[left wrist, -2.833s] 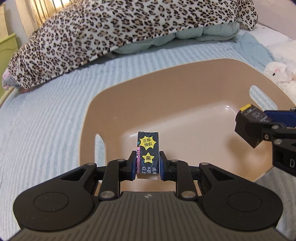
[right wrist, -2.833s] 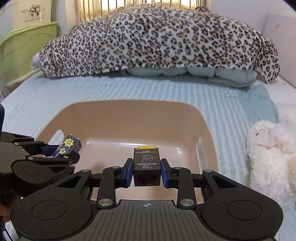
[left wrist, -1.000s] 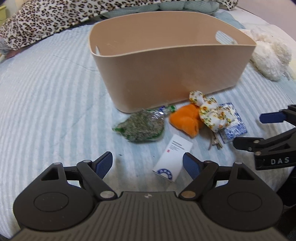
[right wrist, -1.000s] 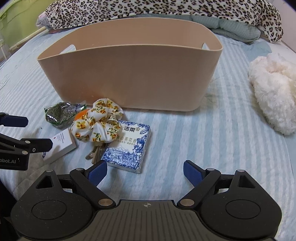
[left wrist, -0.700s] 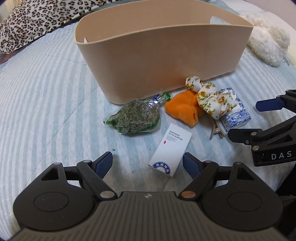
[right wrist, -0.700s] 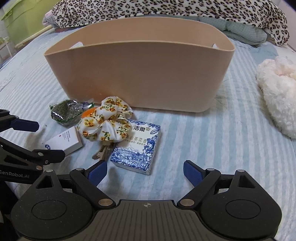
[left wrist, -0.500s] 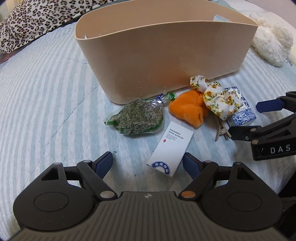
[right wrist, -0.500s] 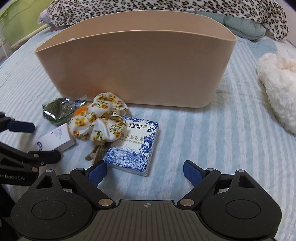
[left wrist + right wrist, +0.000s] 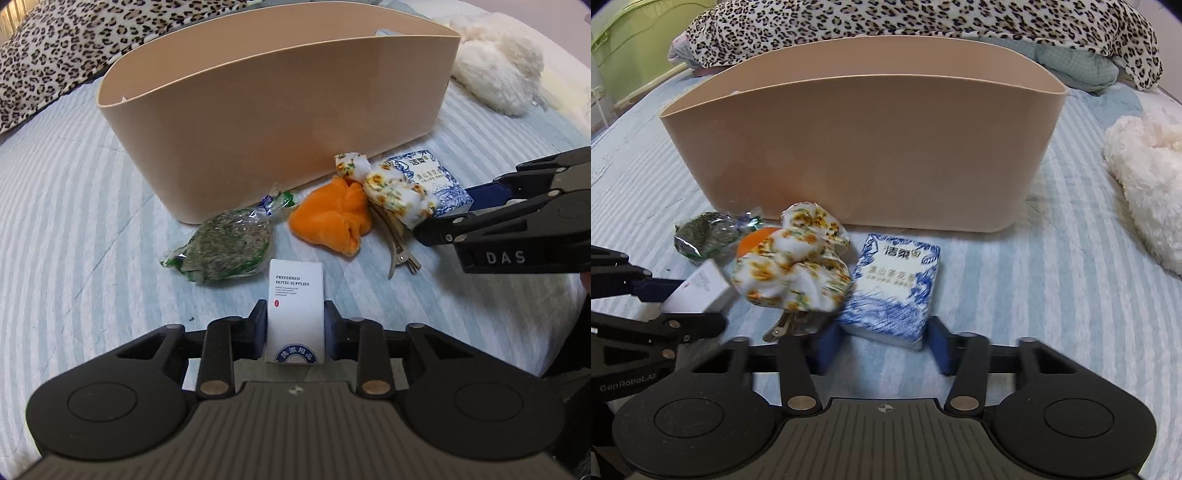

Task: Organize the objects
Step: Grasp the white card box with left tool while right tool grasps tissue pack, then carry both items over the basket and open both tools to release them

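A tan plastic basket [image 9: 280,110] stands on the striped bed; it also shows in the right wrist view [image 9: 864,147]. My left gripper [image 9: 295,330] is shut on a white hotel supplies box [image 9: 295,310] that lies on the bed. My right gripper [image 9: 881,345] is partly closed around the near end of a blue-and-white tissue pack [image 9: 897,288], with small gaps at the pads. A floral scrunchie [image 9: 794,273], an orange cloth [image 9: 332,218], a hair clip [image 9: 397,251] and a bag of green herbs [image 9: 225,251] lie in front of the basket.
A white plush toy [image 9: 1148,184] lies to the right of the basket. A leopard-print blanket [image 9: 923,22] is heaped behind it. A green storage bin [image 9: 631,48] stands at the far left.
Both grippers moved forward and down to the items. The left jaws closed on the white box. The right jaws narrowed around the tissue pack.
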